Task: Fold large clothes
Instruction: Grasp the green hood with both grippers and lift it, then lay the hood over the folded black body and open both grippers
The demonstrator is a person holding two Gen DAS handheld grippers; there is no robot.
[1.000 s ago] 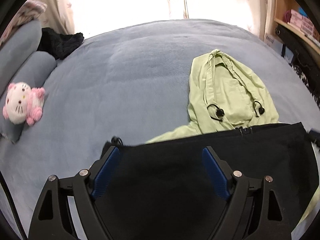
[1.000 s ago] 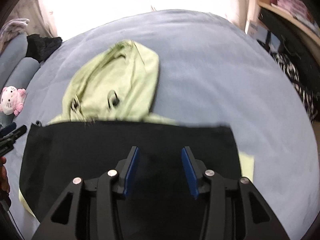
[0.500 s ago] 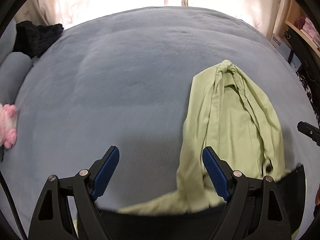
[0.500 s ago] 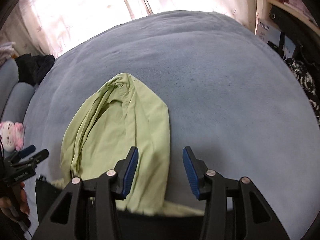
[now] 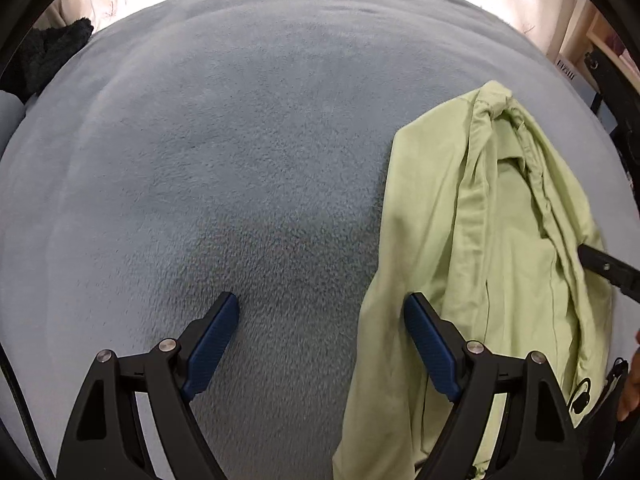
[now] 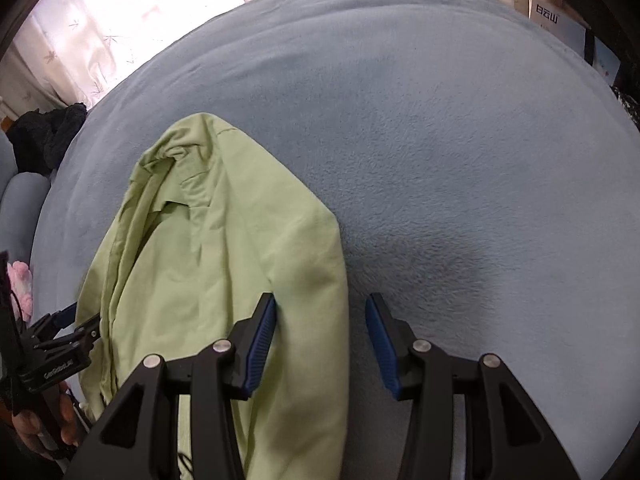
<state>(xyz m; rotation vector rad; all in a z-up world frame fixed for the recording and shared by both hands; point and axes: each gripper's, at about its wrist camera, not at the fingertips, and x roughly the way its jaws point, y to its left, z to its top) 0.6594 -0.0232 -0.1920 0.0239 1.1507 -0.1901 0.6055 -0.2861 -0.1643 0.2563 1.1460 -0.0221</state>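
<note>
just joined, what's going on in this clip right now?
A person is folding a light green hooded jacket on a grey-blue fleece bed cover, with a handheld two-finger tool in each hand. Both are angled down at the hood end. The left tool is open over bare cover, beside the hood's edge; its jaws have just been closing, nothing between them. The right tool is open too, straddling the hood's other edge without pinching it.

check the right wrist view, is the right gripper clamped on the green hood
No, the right gripper stands open above the green hood's edge, with nothing pressed between its pads.
</note>
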